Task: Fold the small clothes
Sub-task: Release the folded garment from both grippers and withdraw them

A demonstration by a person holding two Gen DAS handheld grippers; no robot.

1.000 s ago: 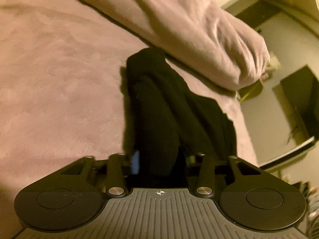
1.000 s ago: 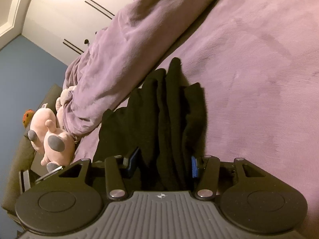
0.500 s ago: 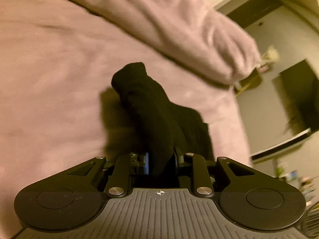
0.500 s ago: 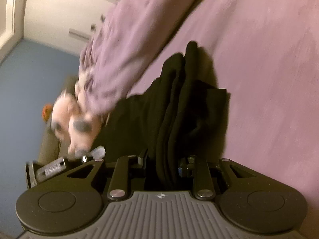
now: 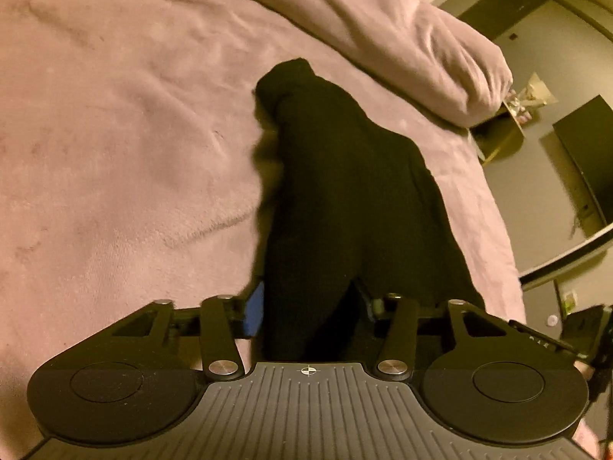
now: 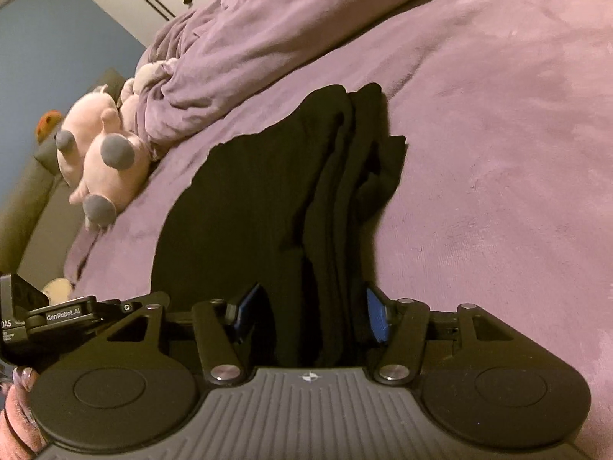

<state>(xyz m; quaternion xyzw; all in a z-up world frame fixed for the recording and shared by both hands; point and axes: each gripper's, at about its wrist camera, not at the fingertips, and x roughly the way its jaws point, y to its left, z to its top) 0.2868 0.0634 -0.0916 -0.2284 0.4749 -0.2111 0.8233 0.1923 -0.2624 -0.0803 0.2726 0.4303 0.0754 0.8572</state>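
A black garment (image 5: 345,191) lies bunched in long folds on the purple bedspread (image 5: 115,134). In the left wrist view its near end runs between the fingers of my left gripper (image 5: 312,306), whose jaws stand apart around the cloth. In the right wrist view the same garment (image 6: 291,199) runs between the blue pads of my right gripper (image 6: 310,314), whose jaws also stand apart. The cloth hides the fingertips of both grippers.
A rolled purple duvet (image 5: 402,38) lies along the far side of the bed. A pink plush toy (image 6: 99,153) sits at the bed's left edge by a blue wall. The bed's right edge drops to a floor with dark furniture (image 5: 586,161).
Half a second ago both grippers pinched the garment and held it lifted. Now both sets of jaws have widened and the garment lies lower and spread on the bed.
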